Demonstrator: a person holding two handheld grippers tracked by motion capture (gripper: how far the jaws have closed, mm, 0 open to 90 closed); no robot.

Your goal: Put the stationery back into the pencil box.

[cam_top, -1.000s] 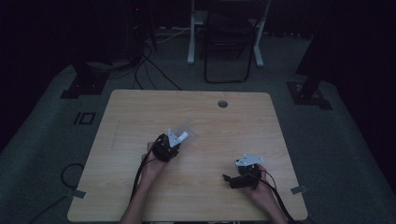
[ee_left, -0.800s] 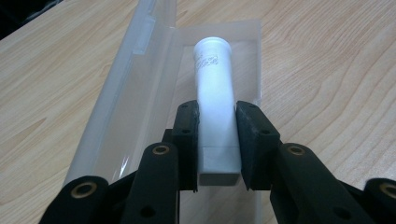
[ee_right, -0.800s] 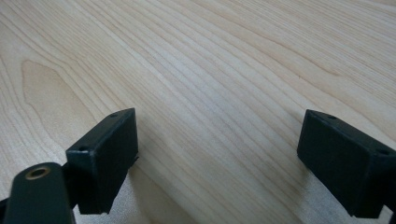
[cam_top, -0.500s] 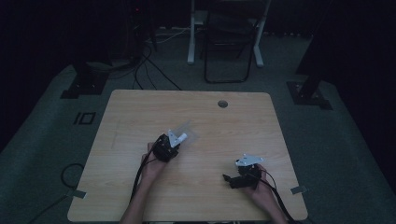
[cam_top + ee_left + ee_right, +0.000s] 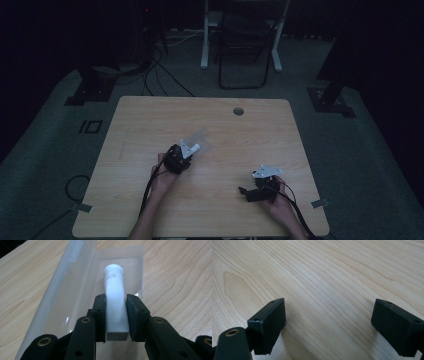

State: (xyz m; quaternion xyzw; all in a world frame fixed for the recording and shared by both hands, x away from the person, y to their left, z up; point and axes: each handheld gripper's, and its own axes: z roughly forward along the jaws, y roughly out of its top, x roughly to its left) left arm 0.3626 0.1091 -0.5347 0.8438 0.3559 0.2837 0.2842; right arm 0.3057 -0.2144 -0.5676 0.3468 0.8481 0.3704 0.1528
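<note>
Gripping a white tube [image 5: 114,297] by its squared lower end, the left gripper [image 5: 115,315] has both pads pressed on its flat sides, holding it over the open clear case [image 5: 75,290] lying on the table [image 5: 150,115]. It looks light, stiff and smooth, so it could slip; the flat-sided end seems the surest hold, while the thin case probably flexes easily. Right gripper [image 5: 328,325] rests apart, jaws wide and empty.
</note>
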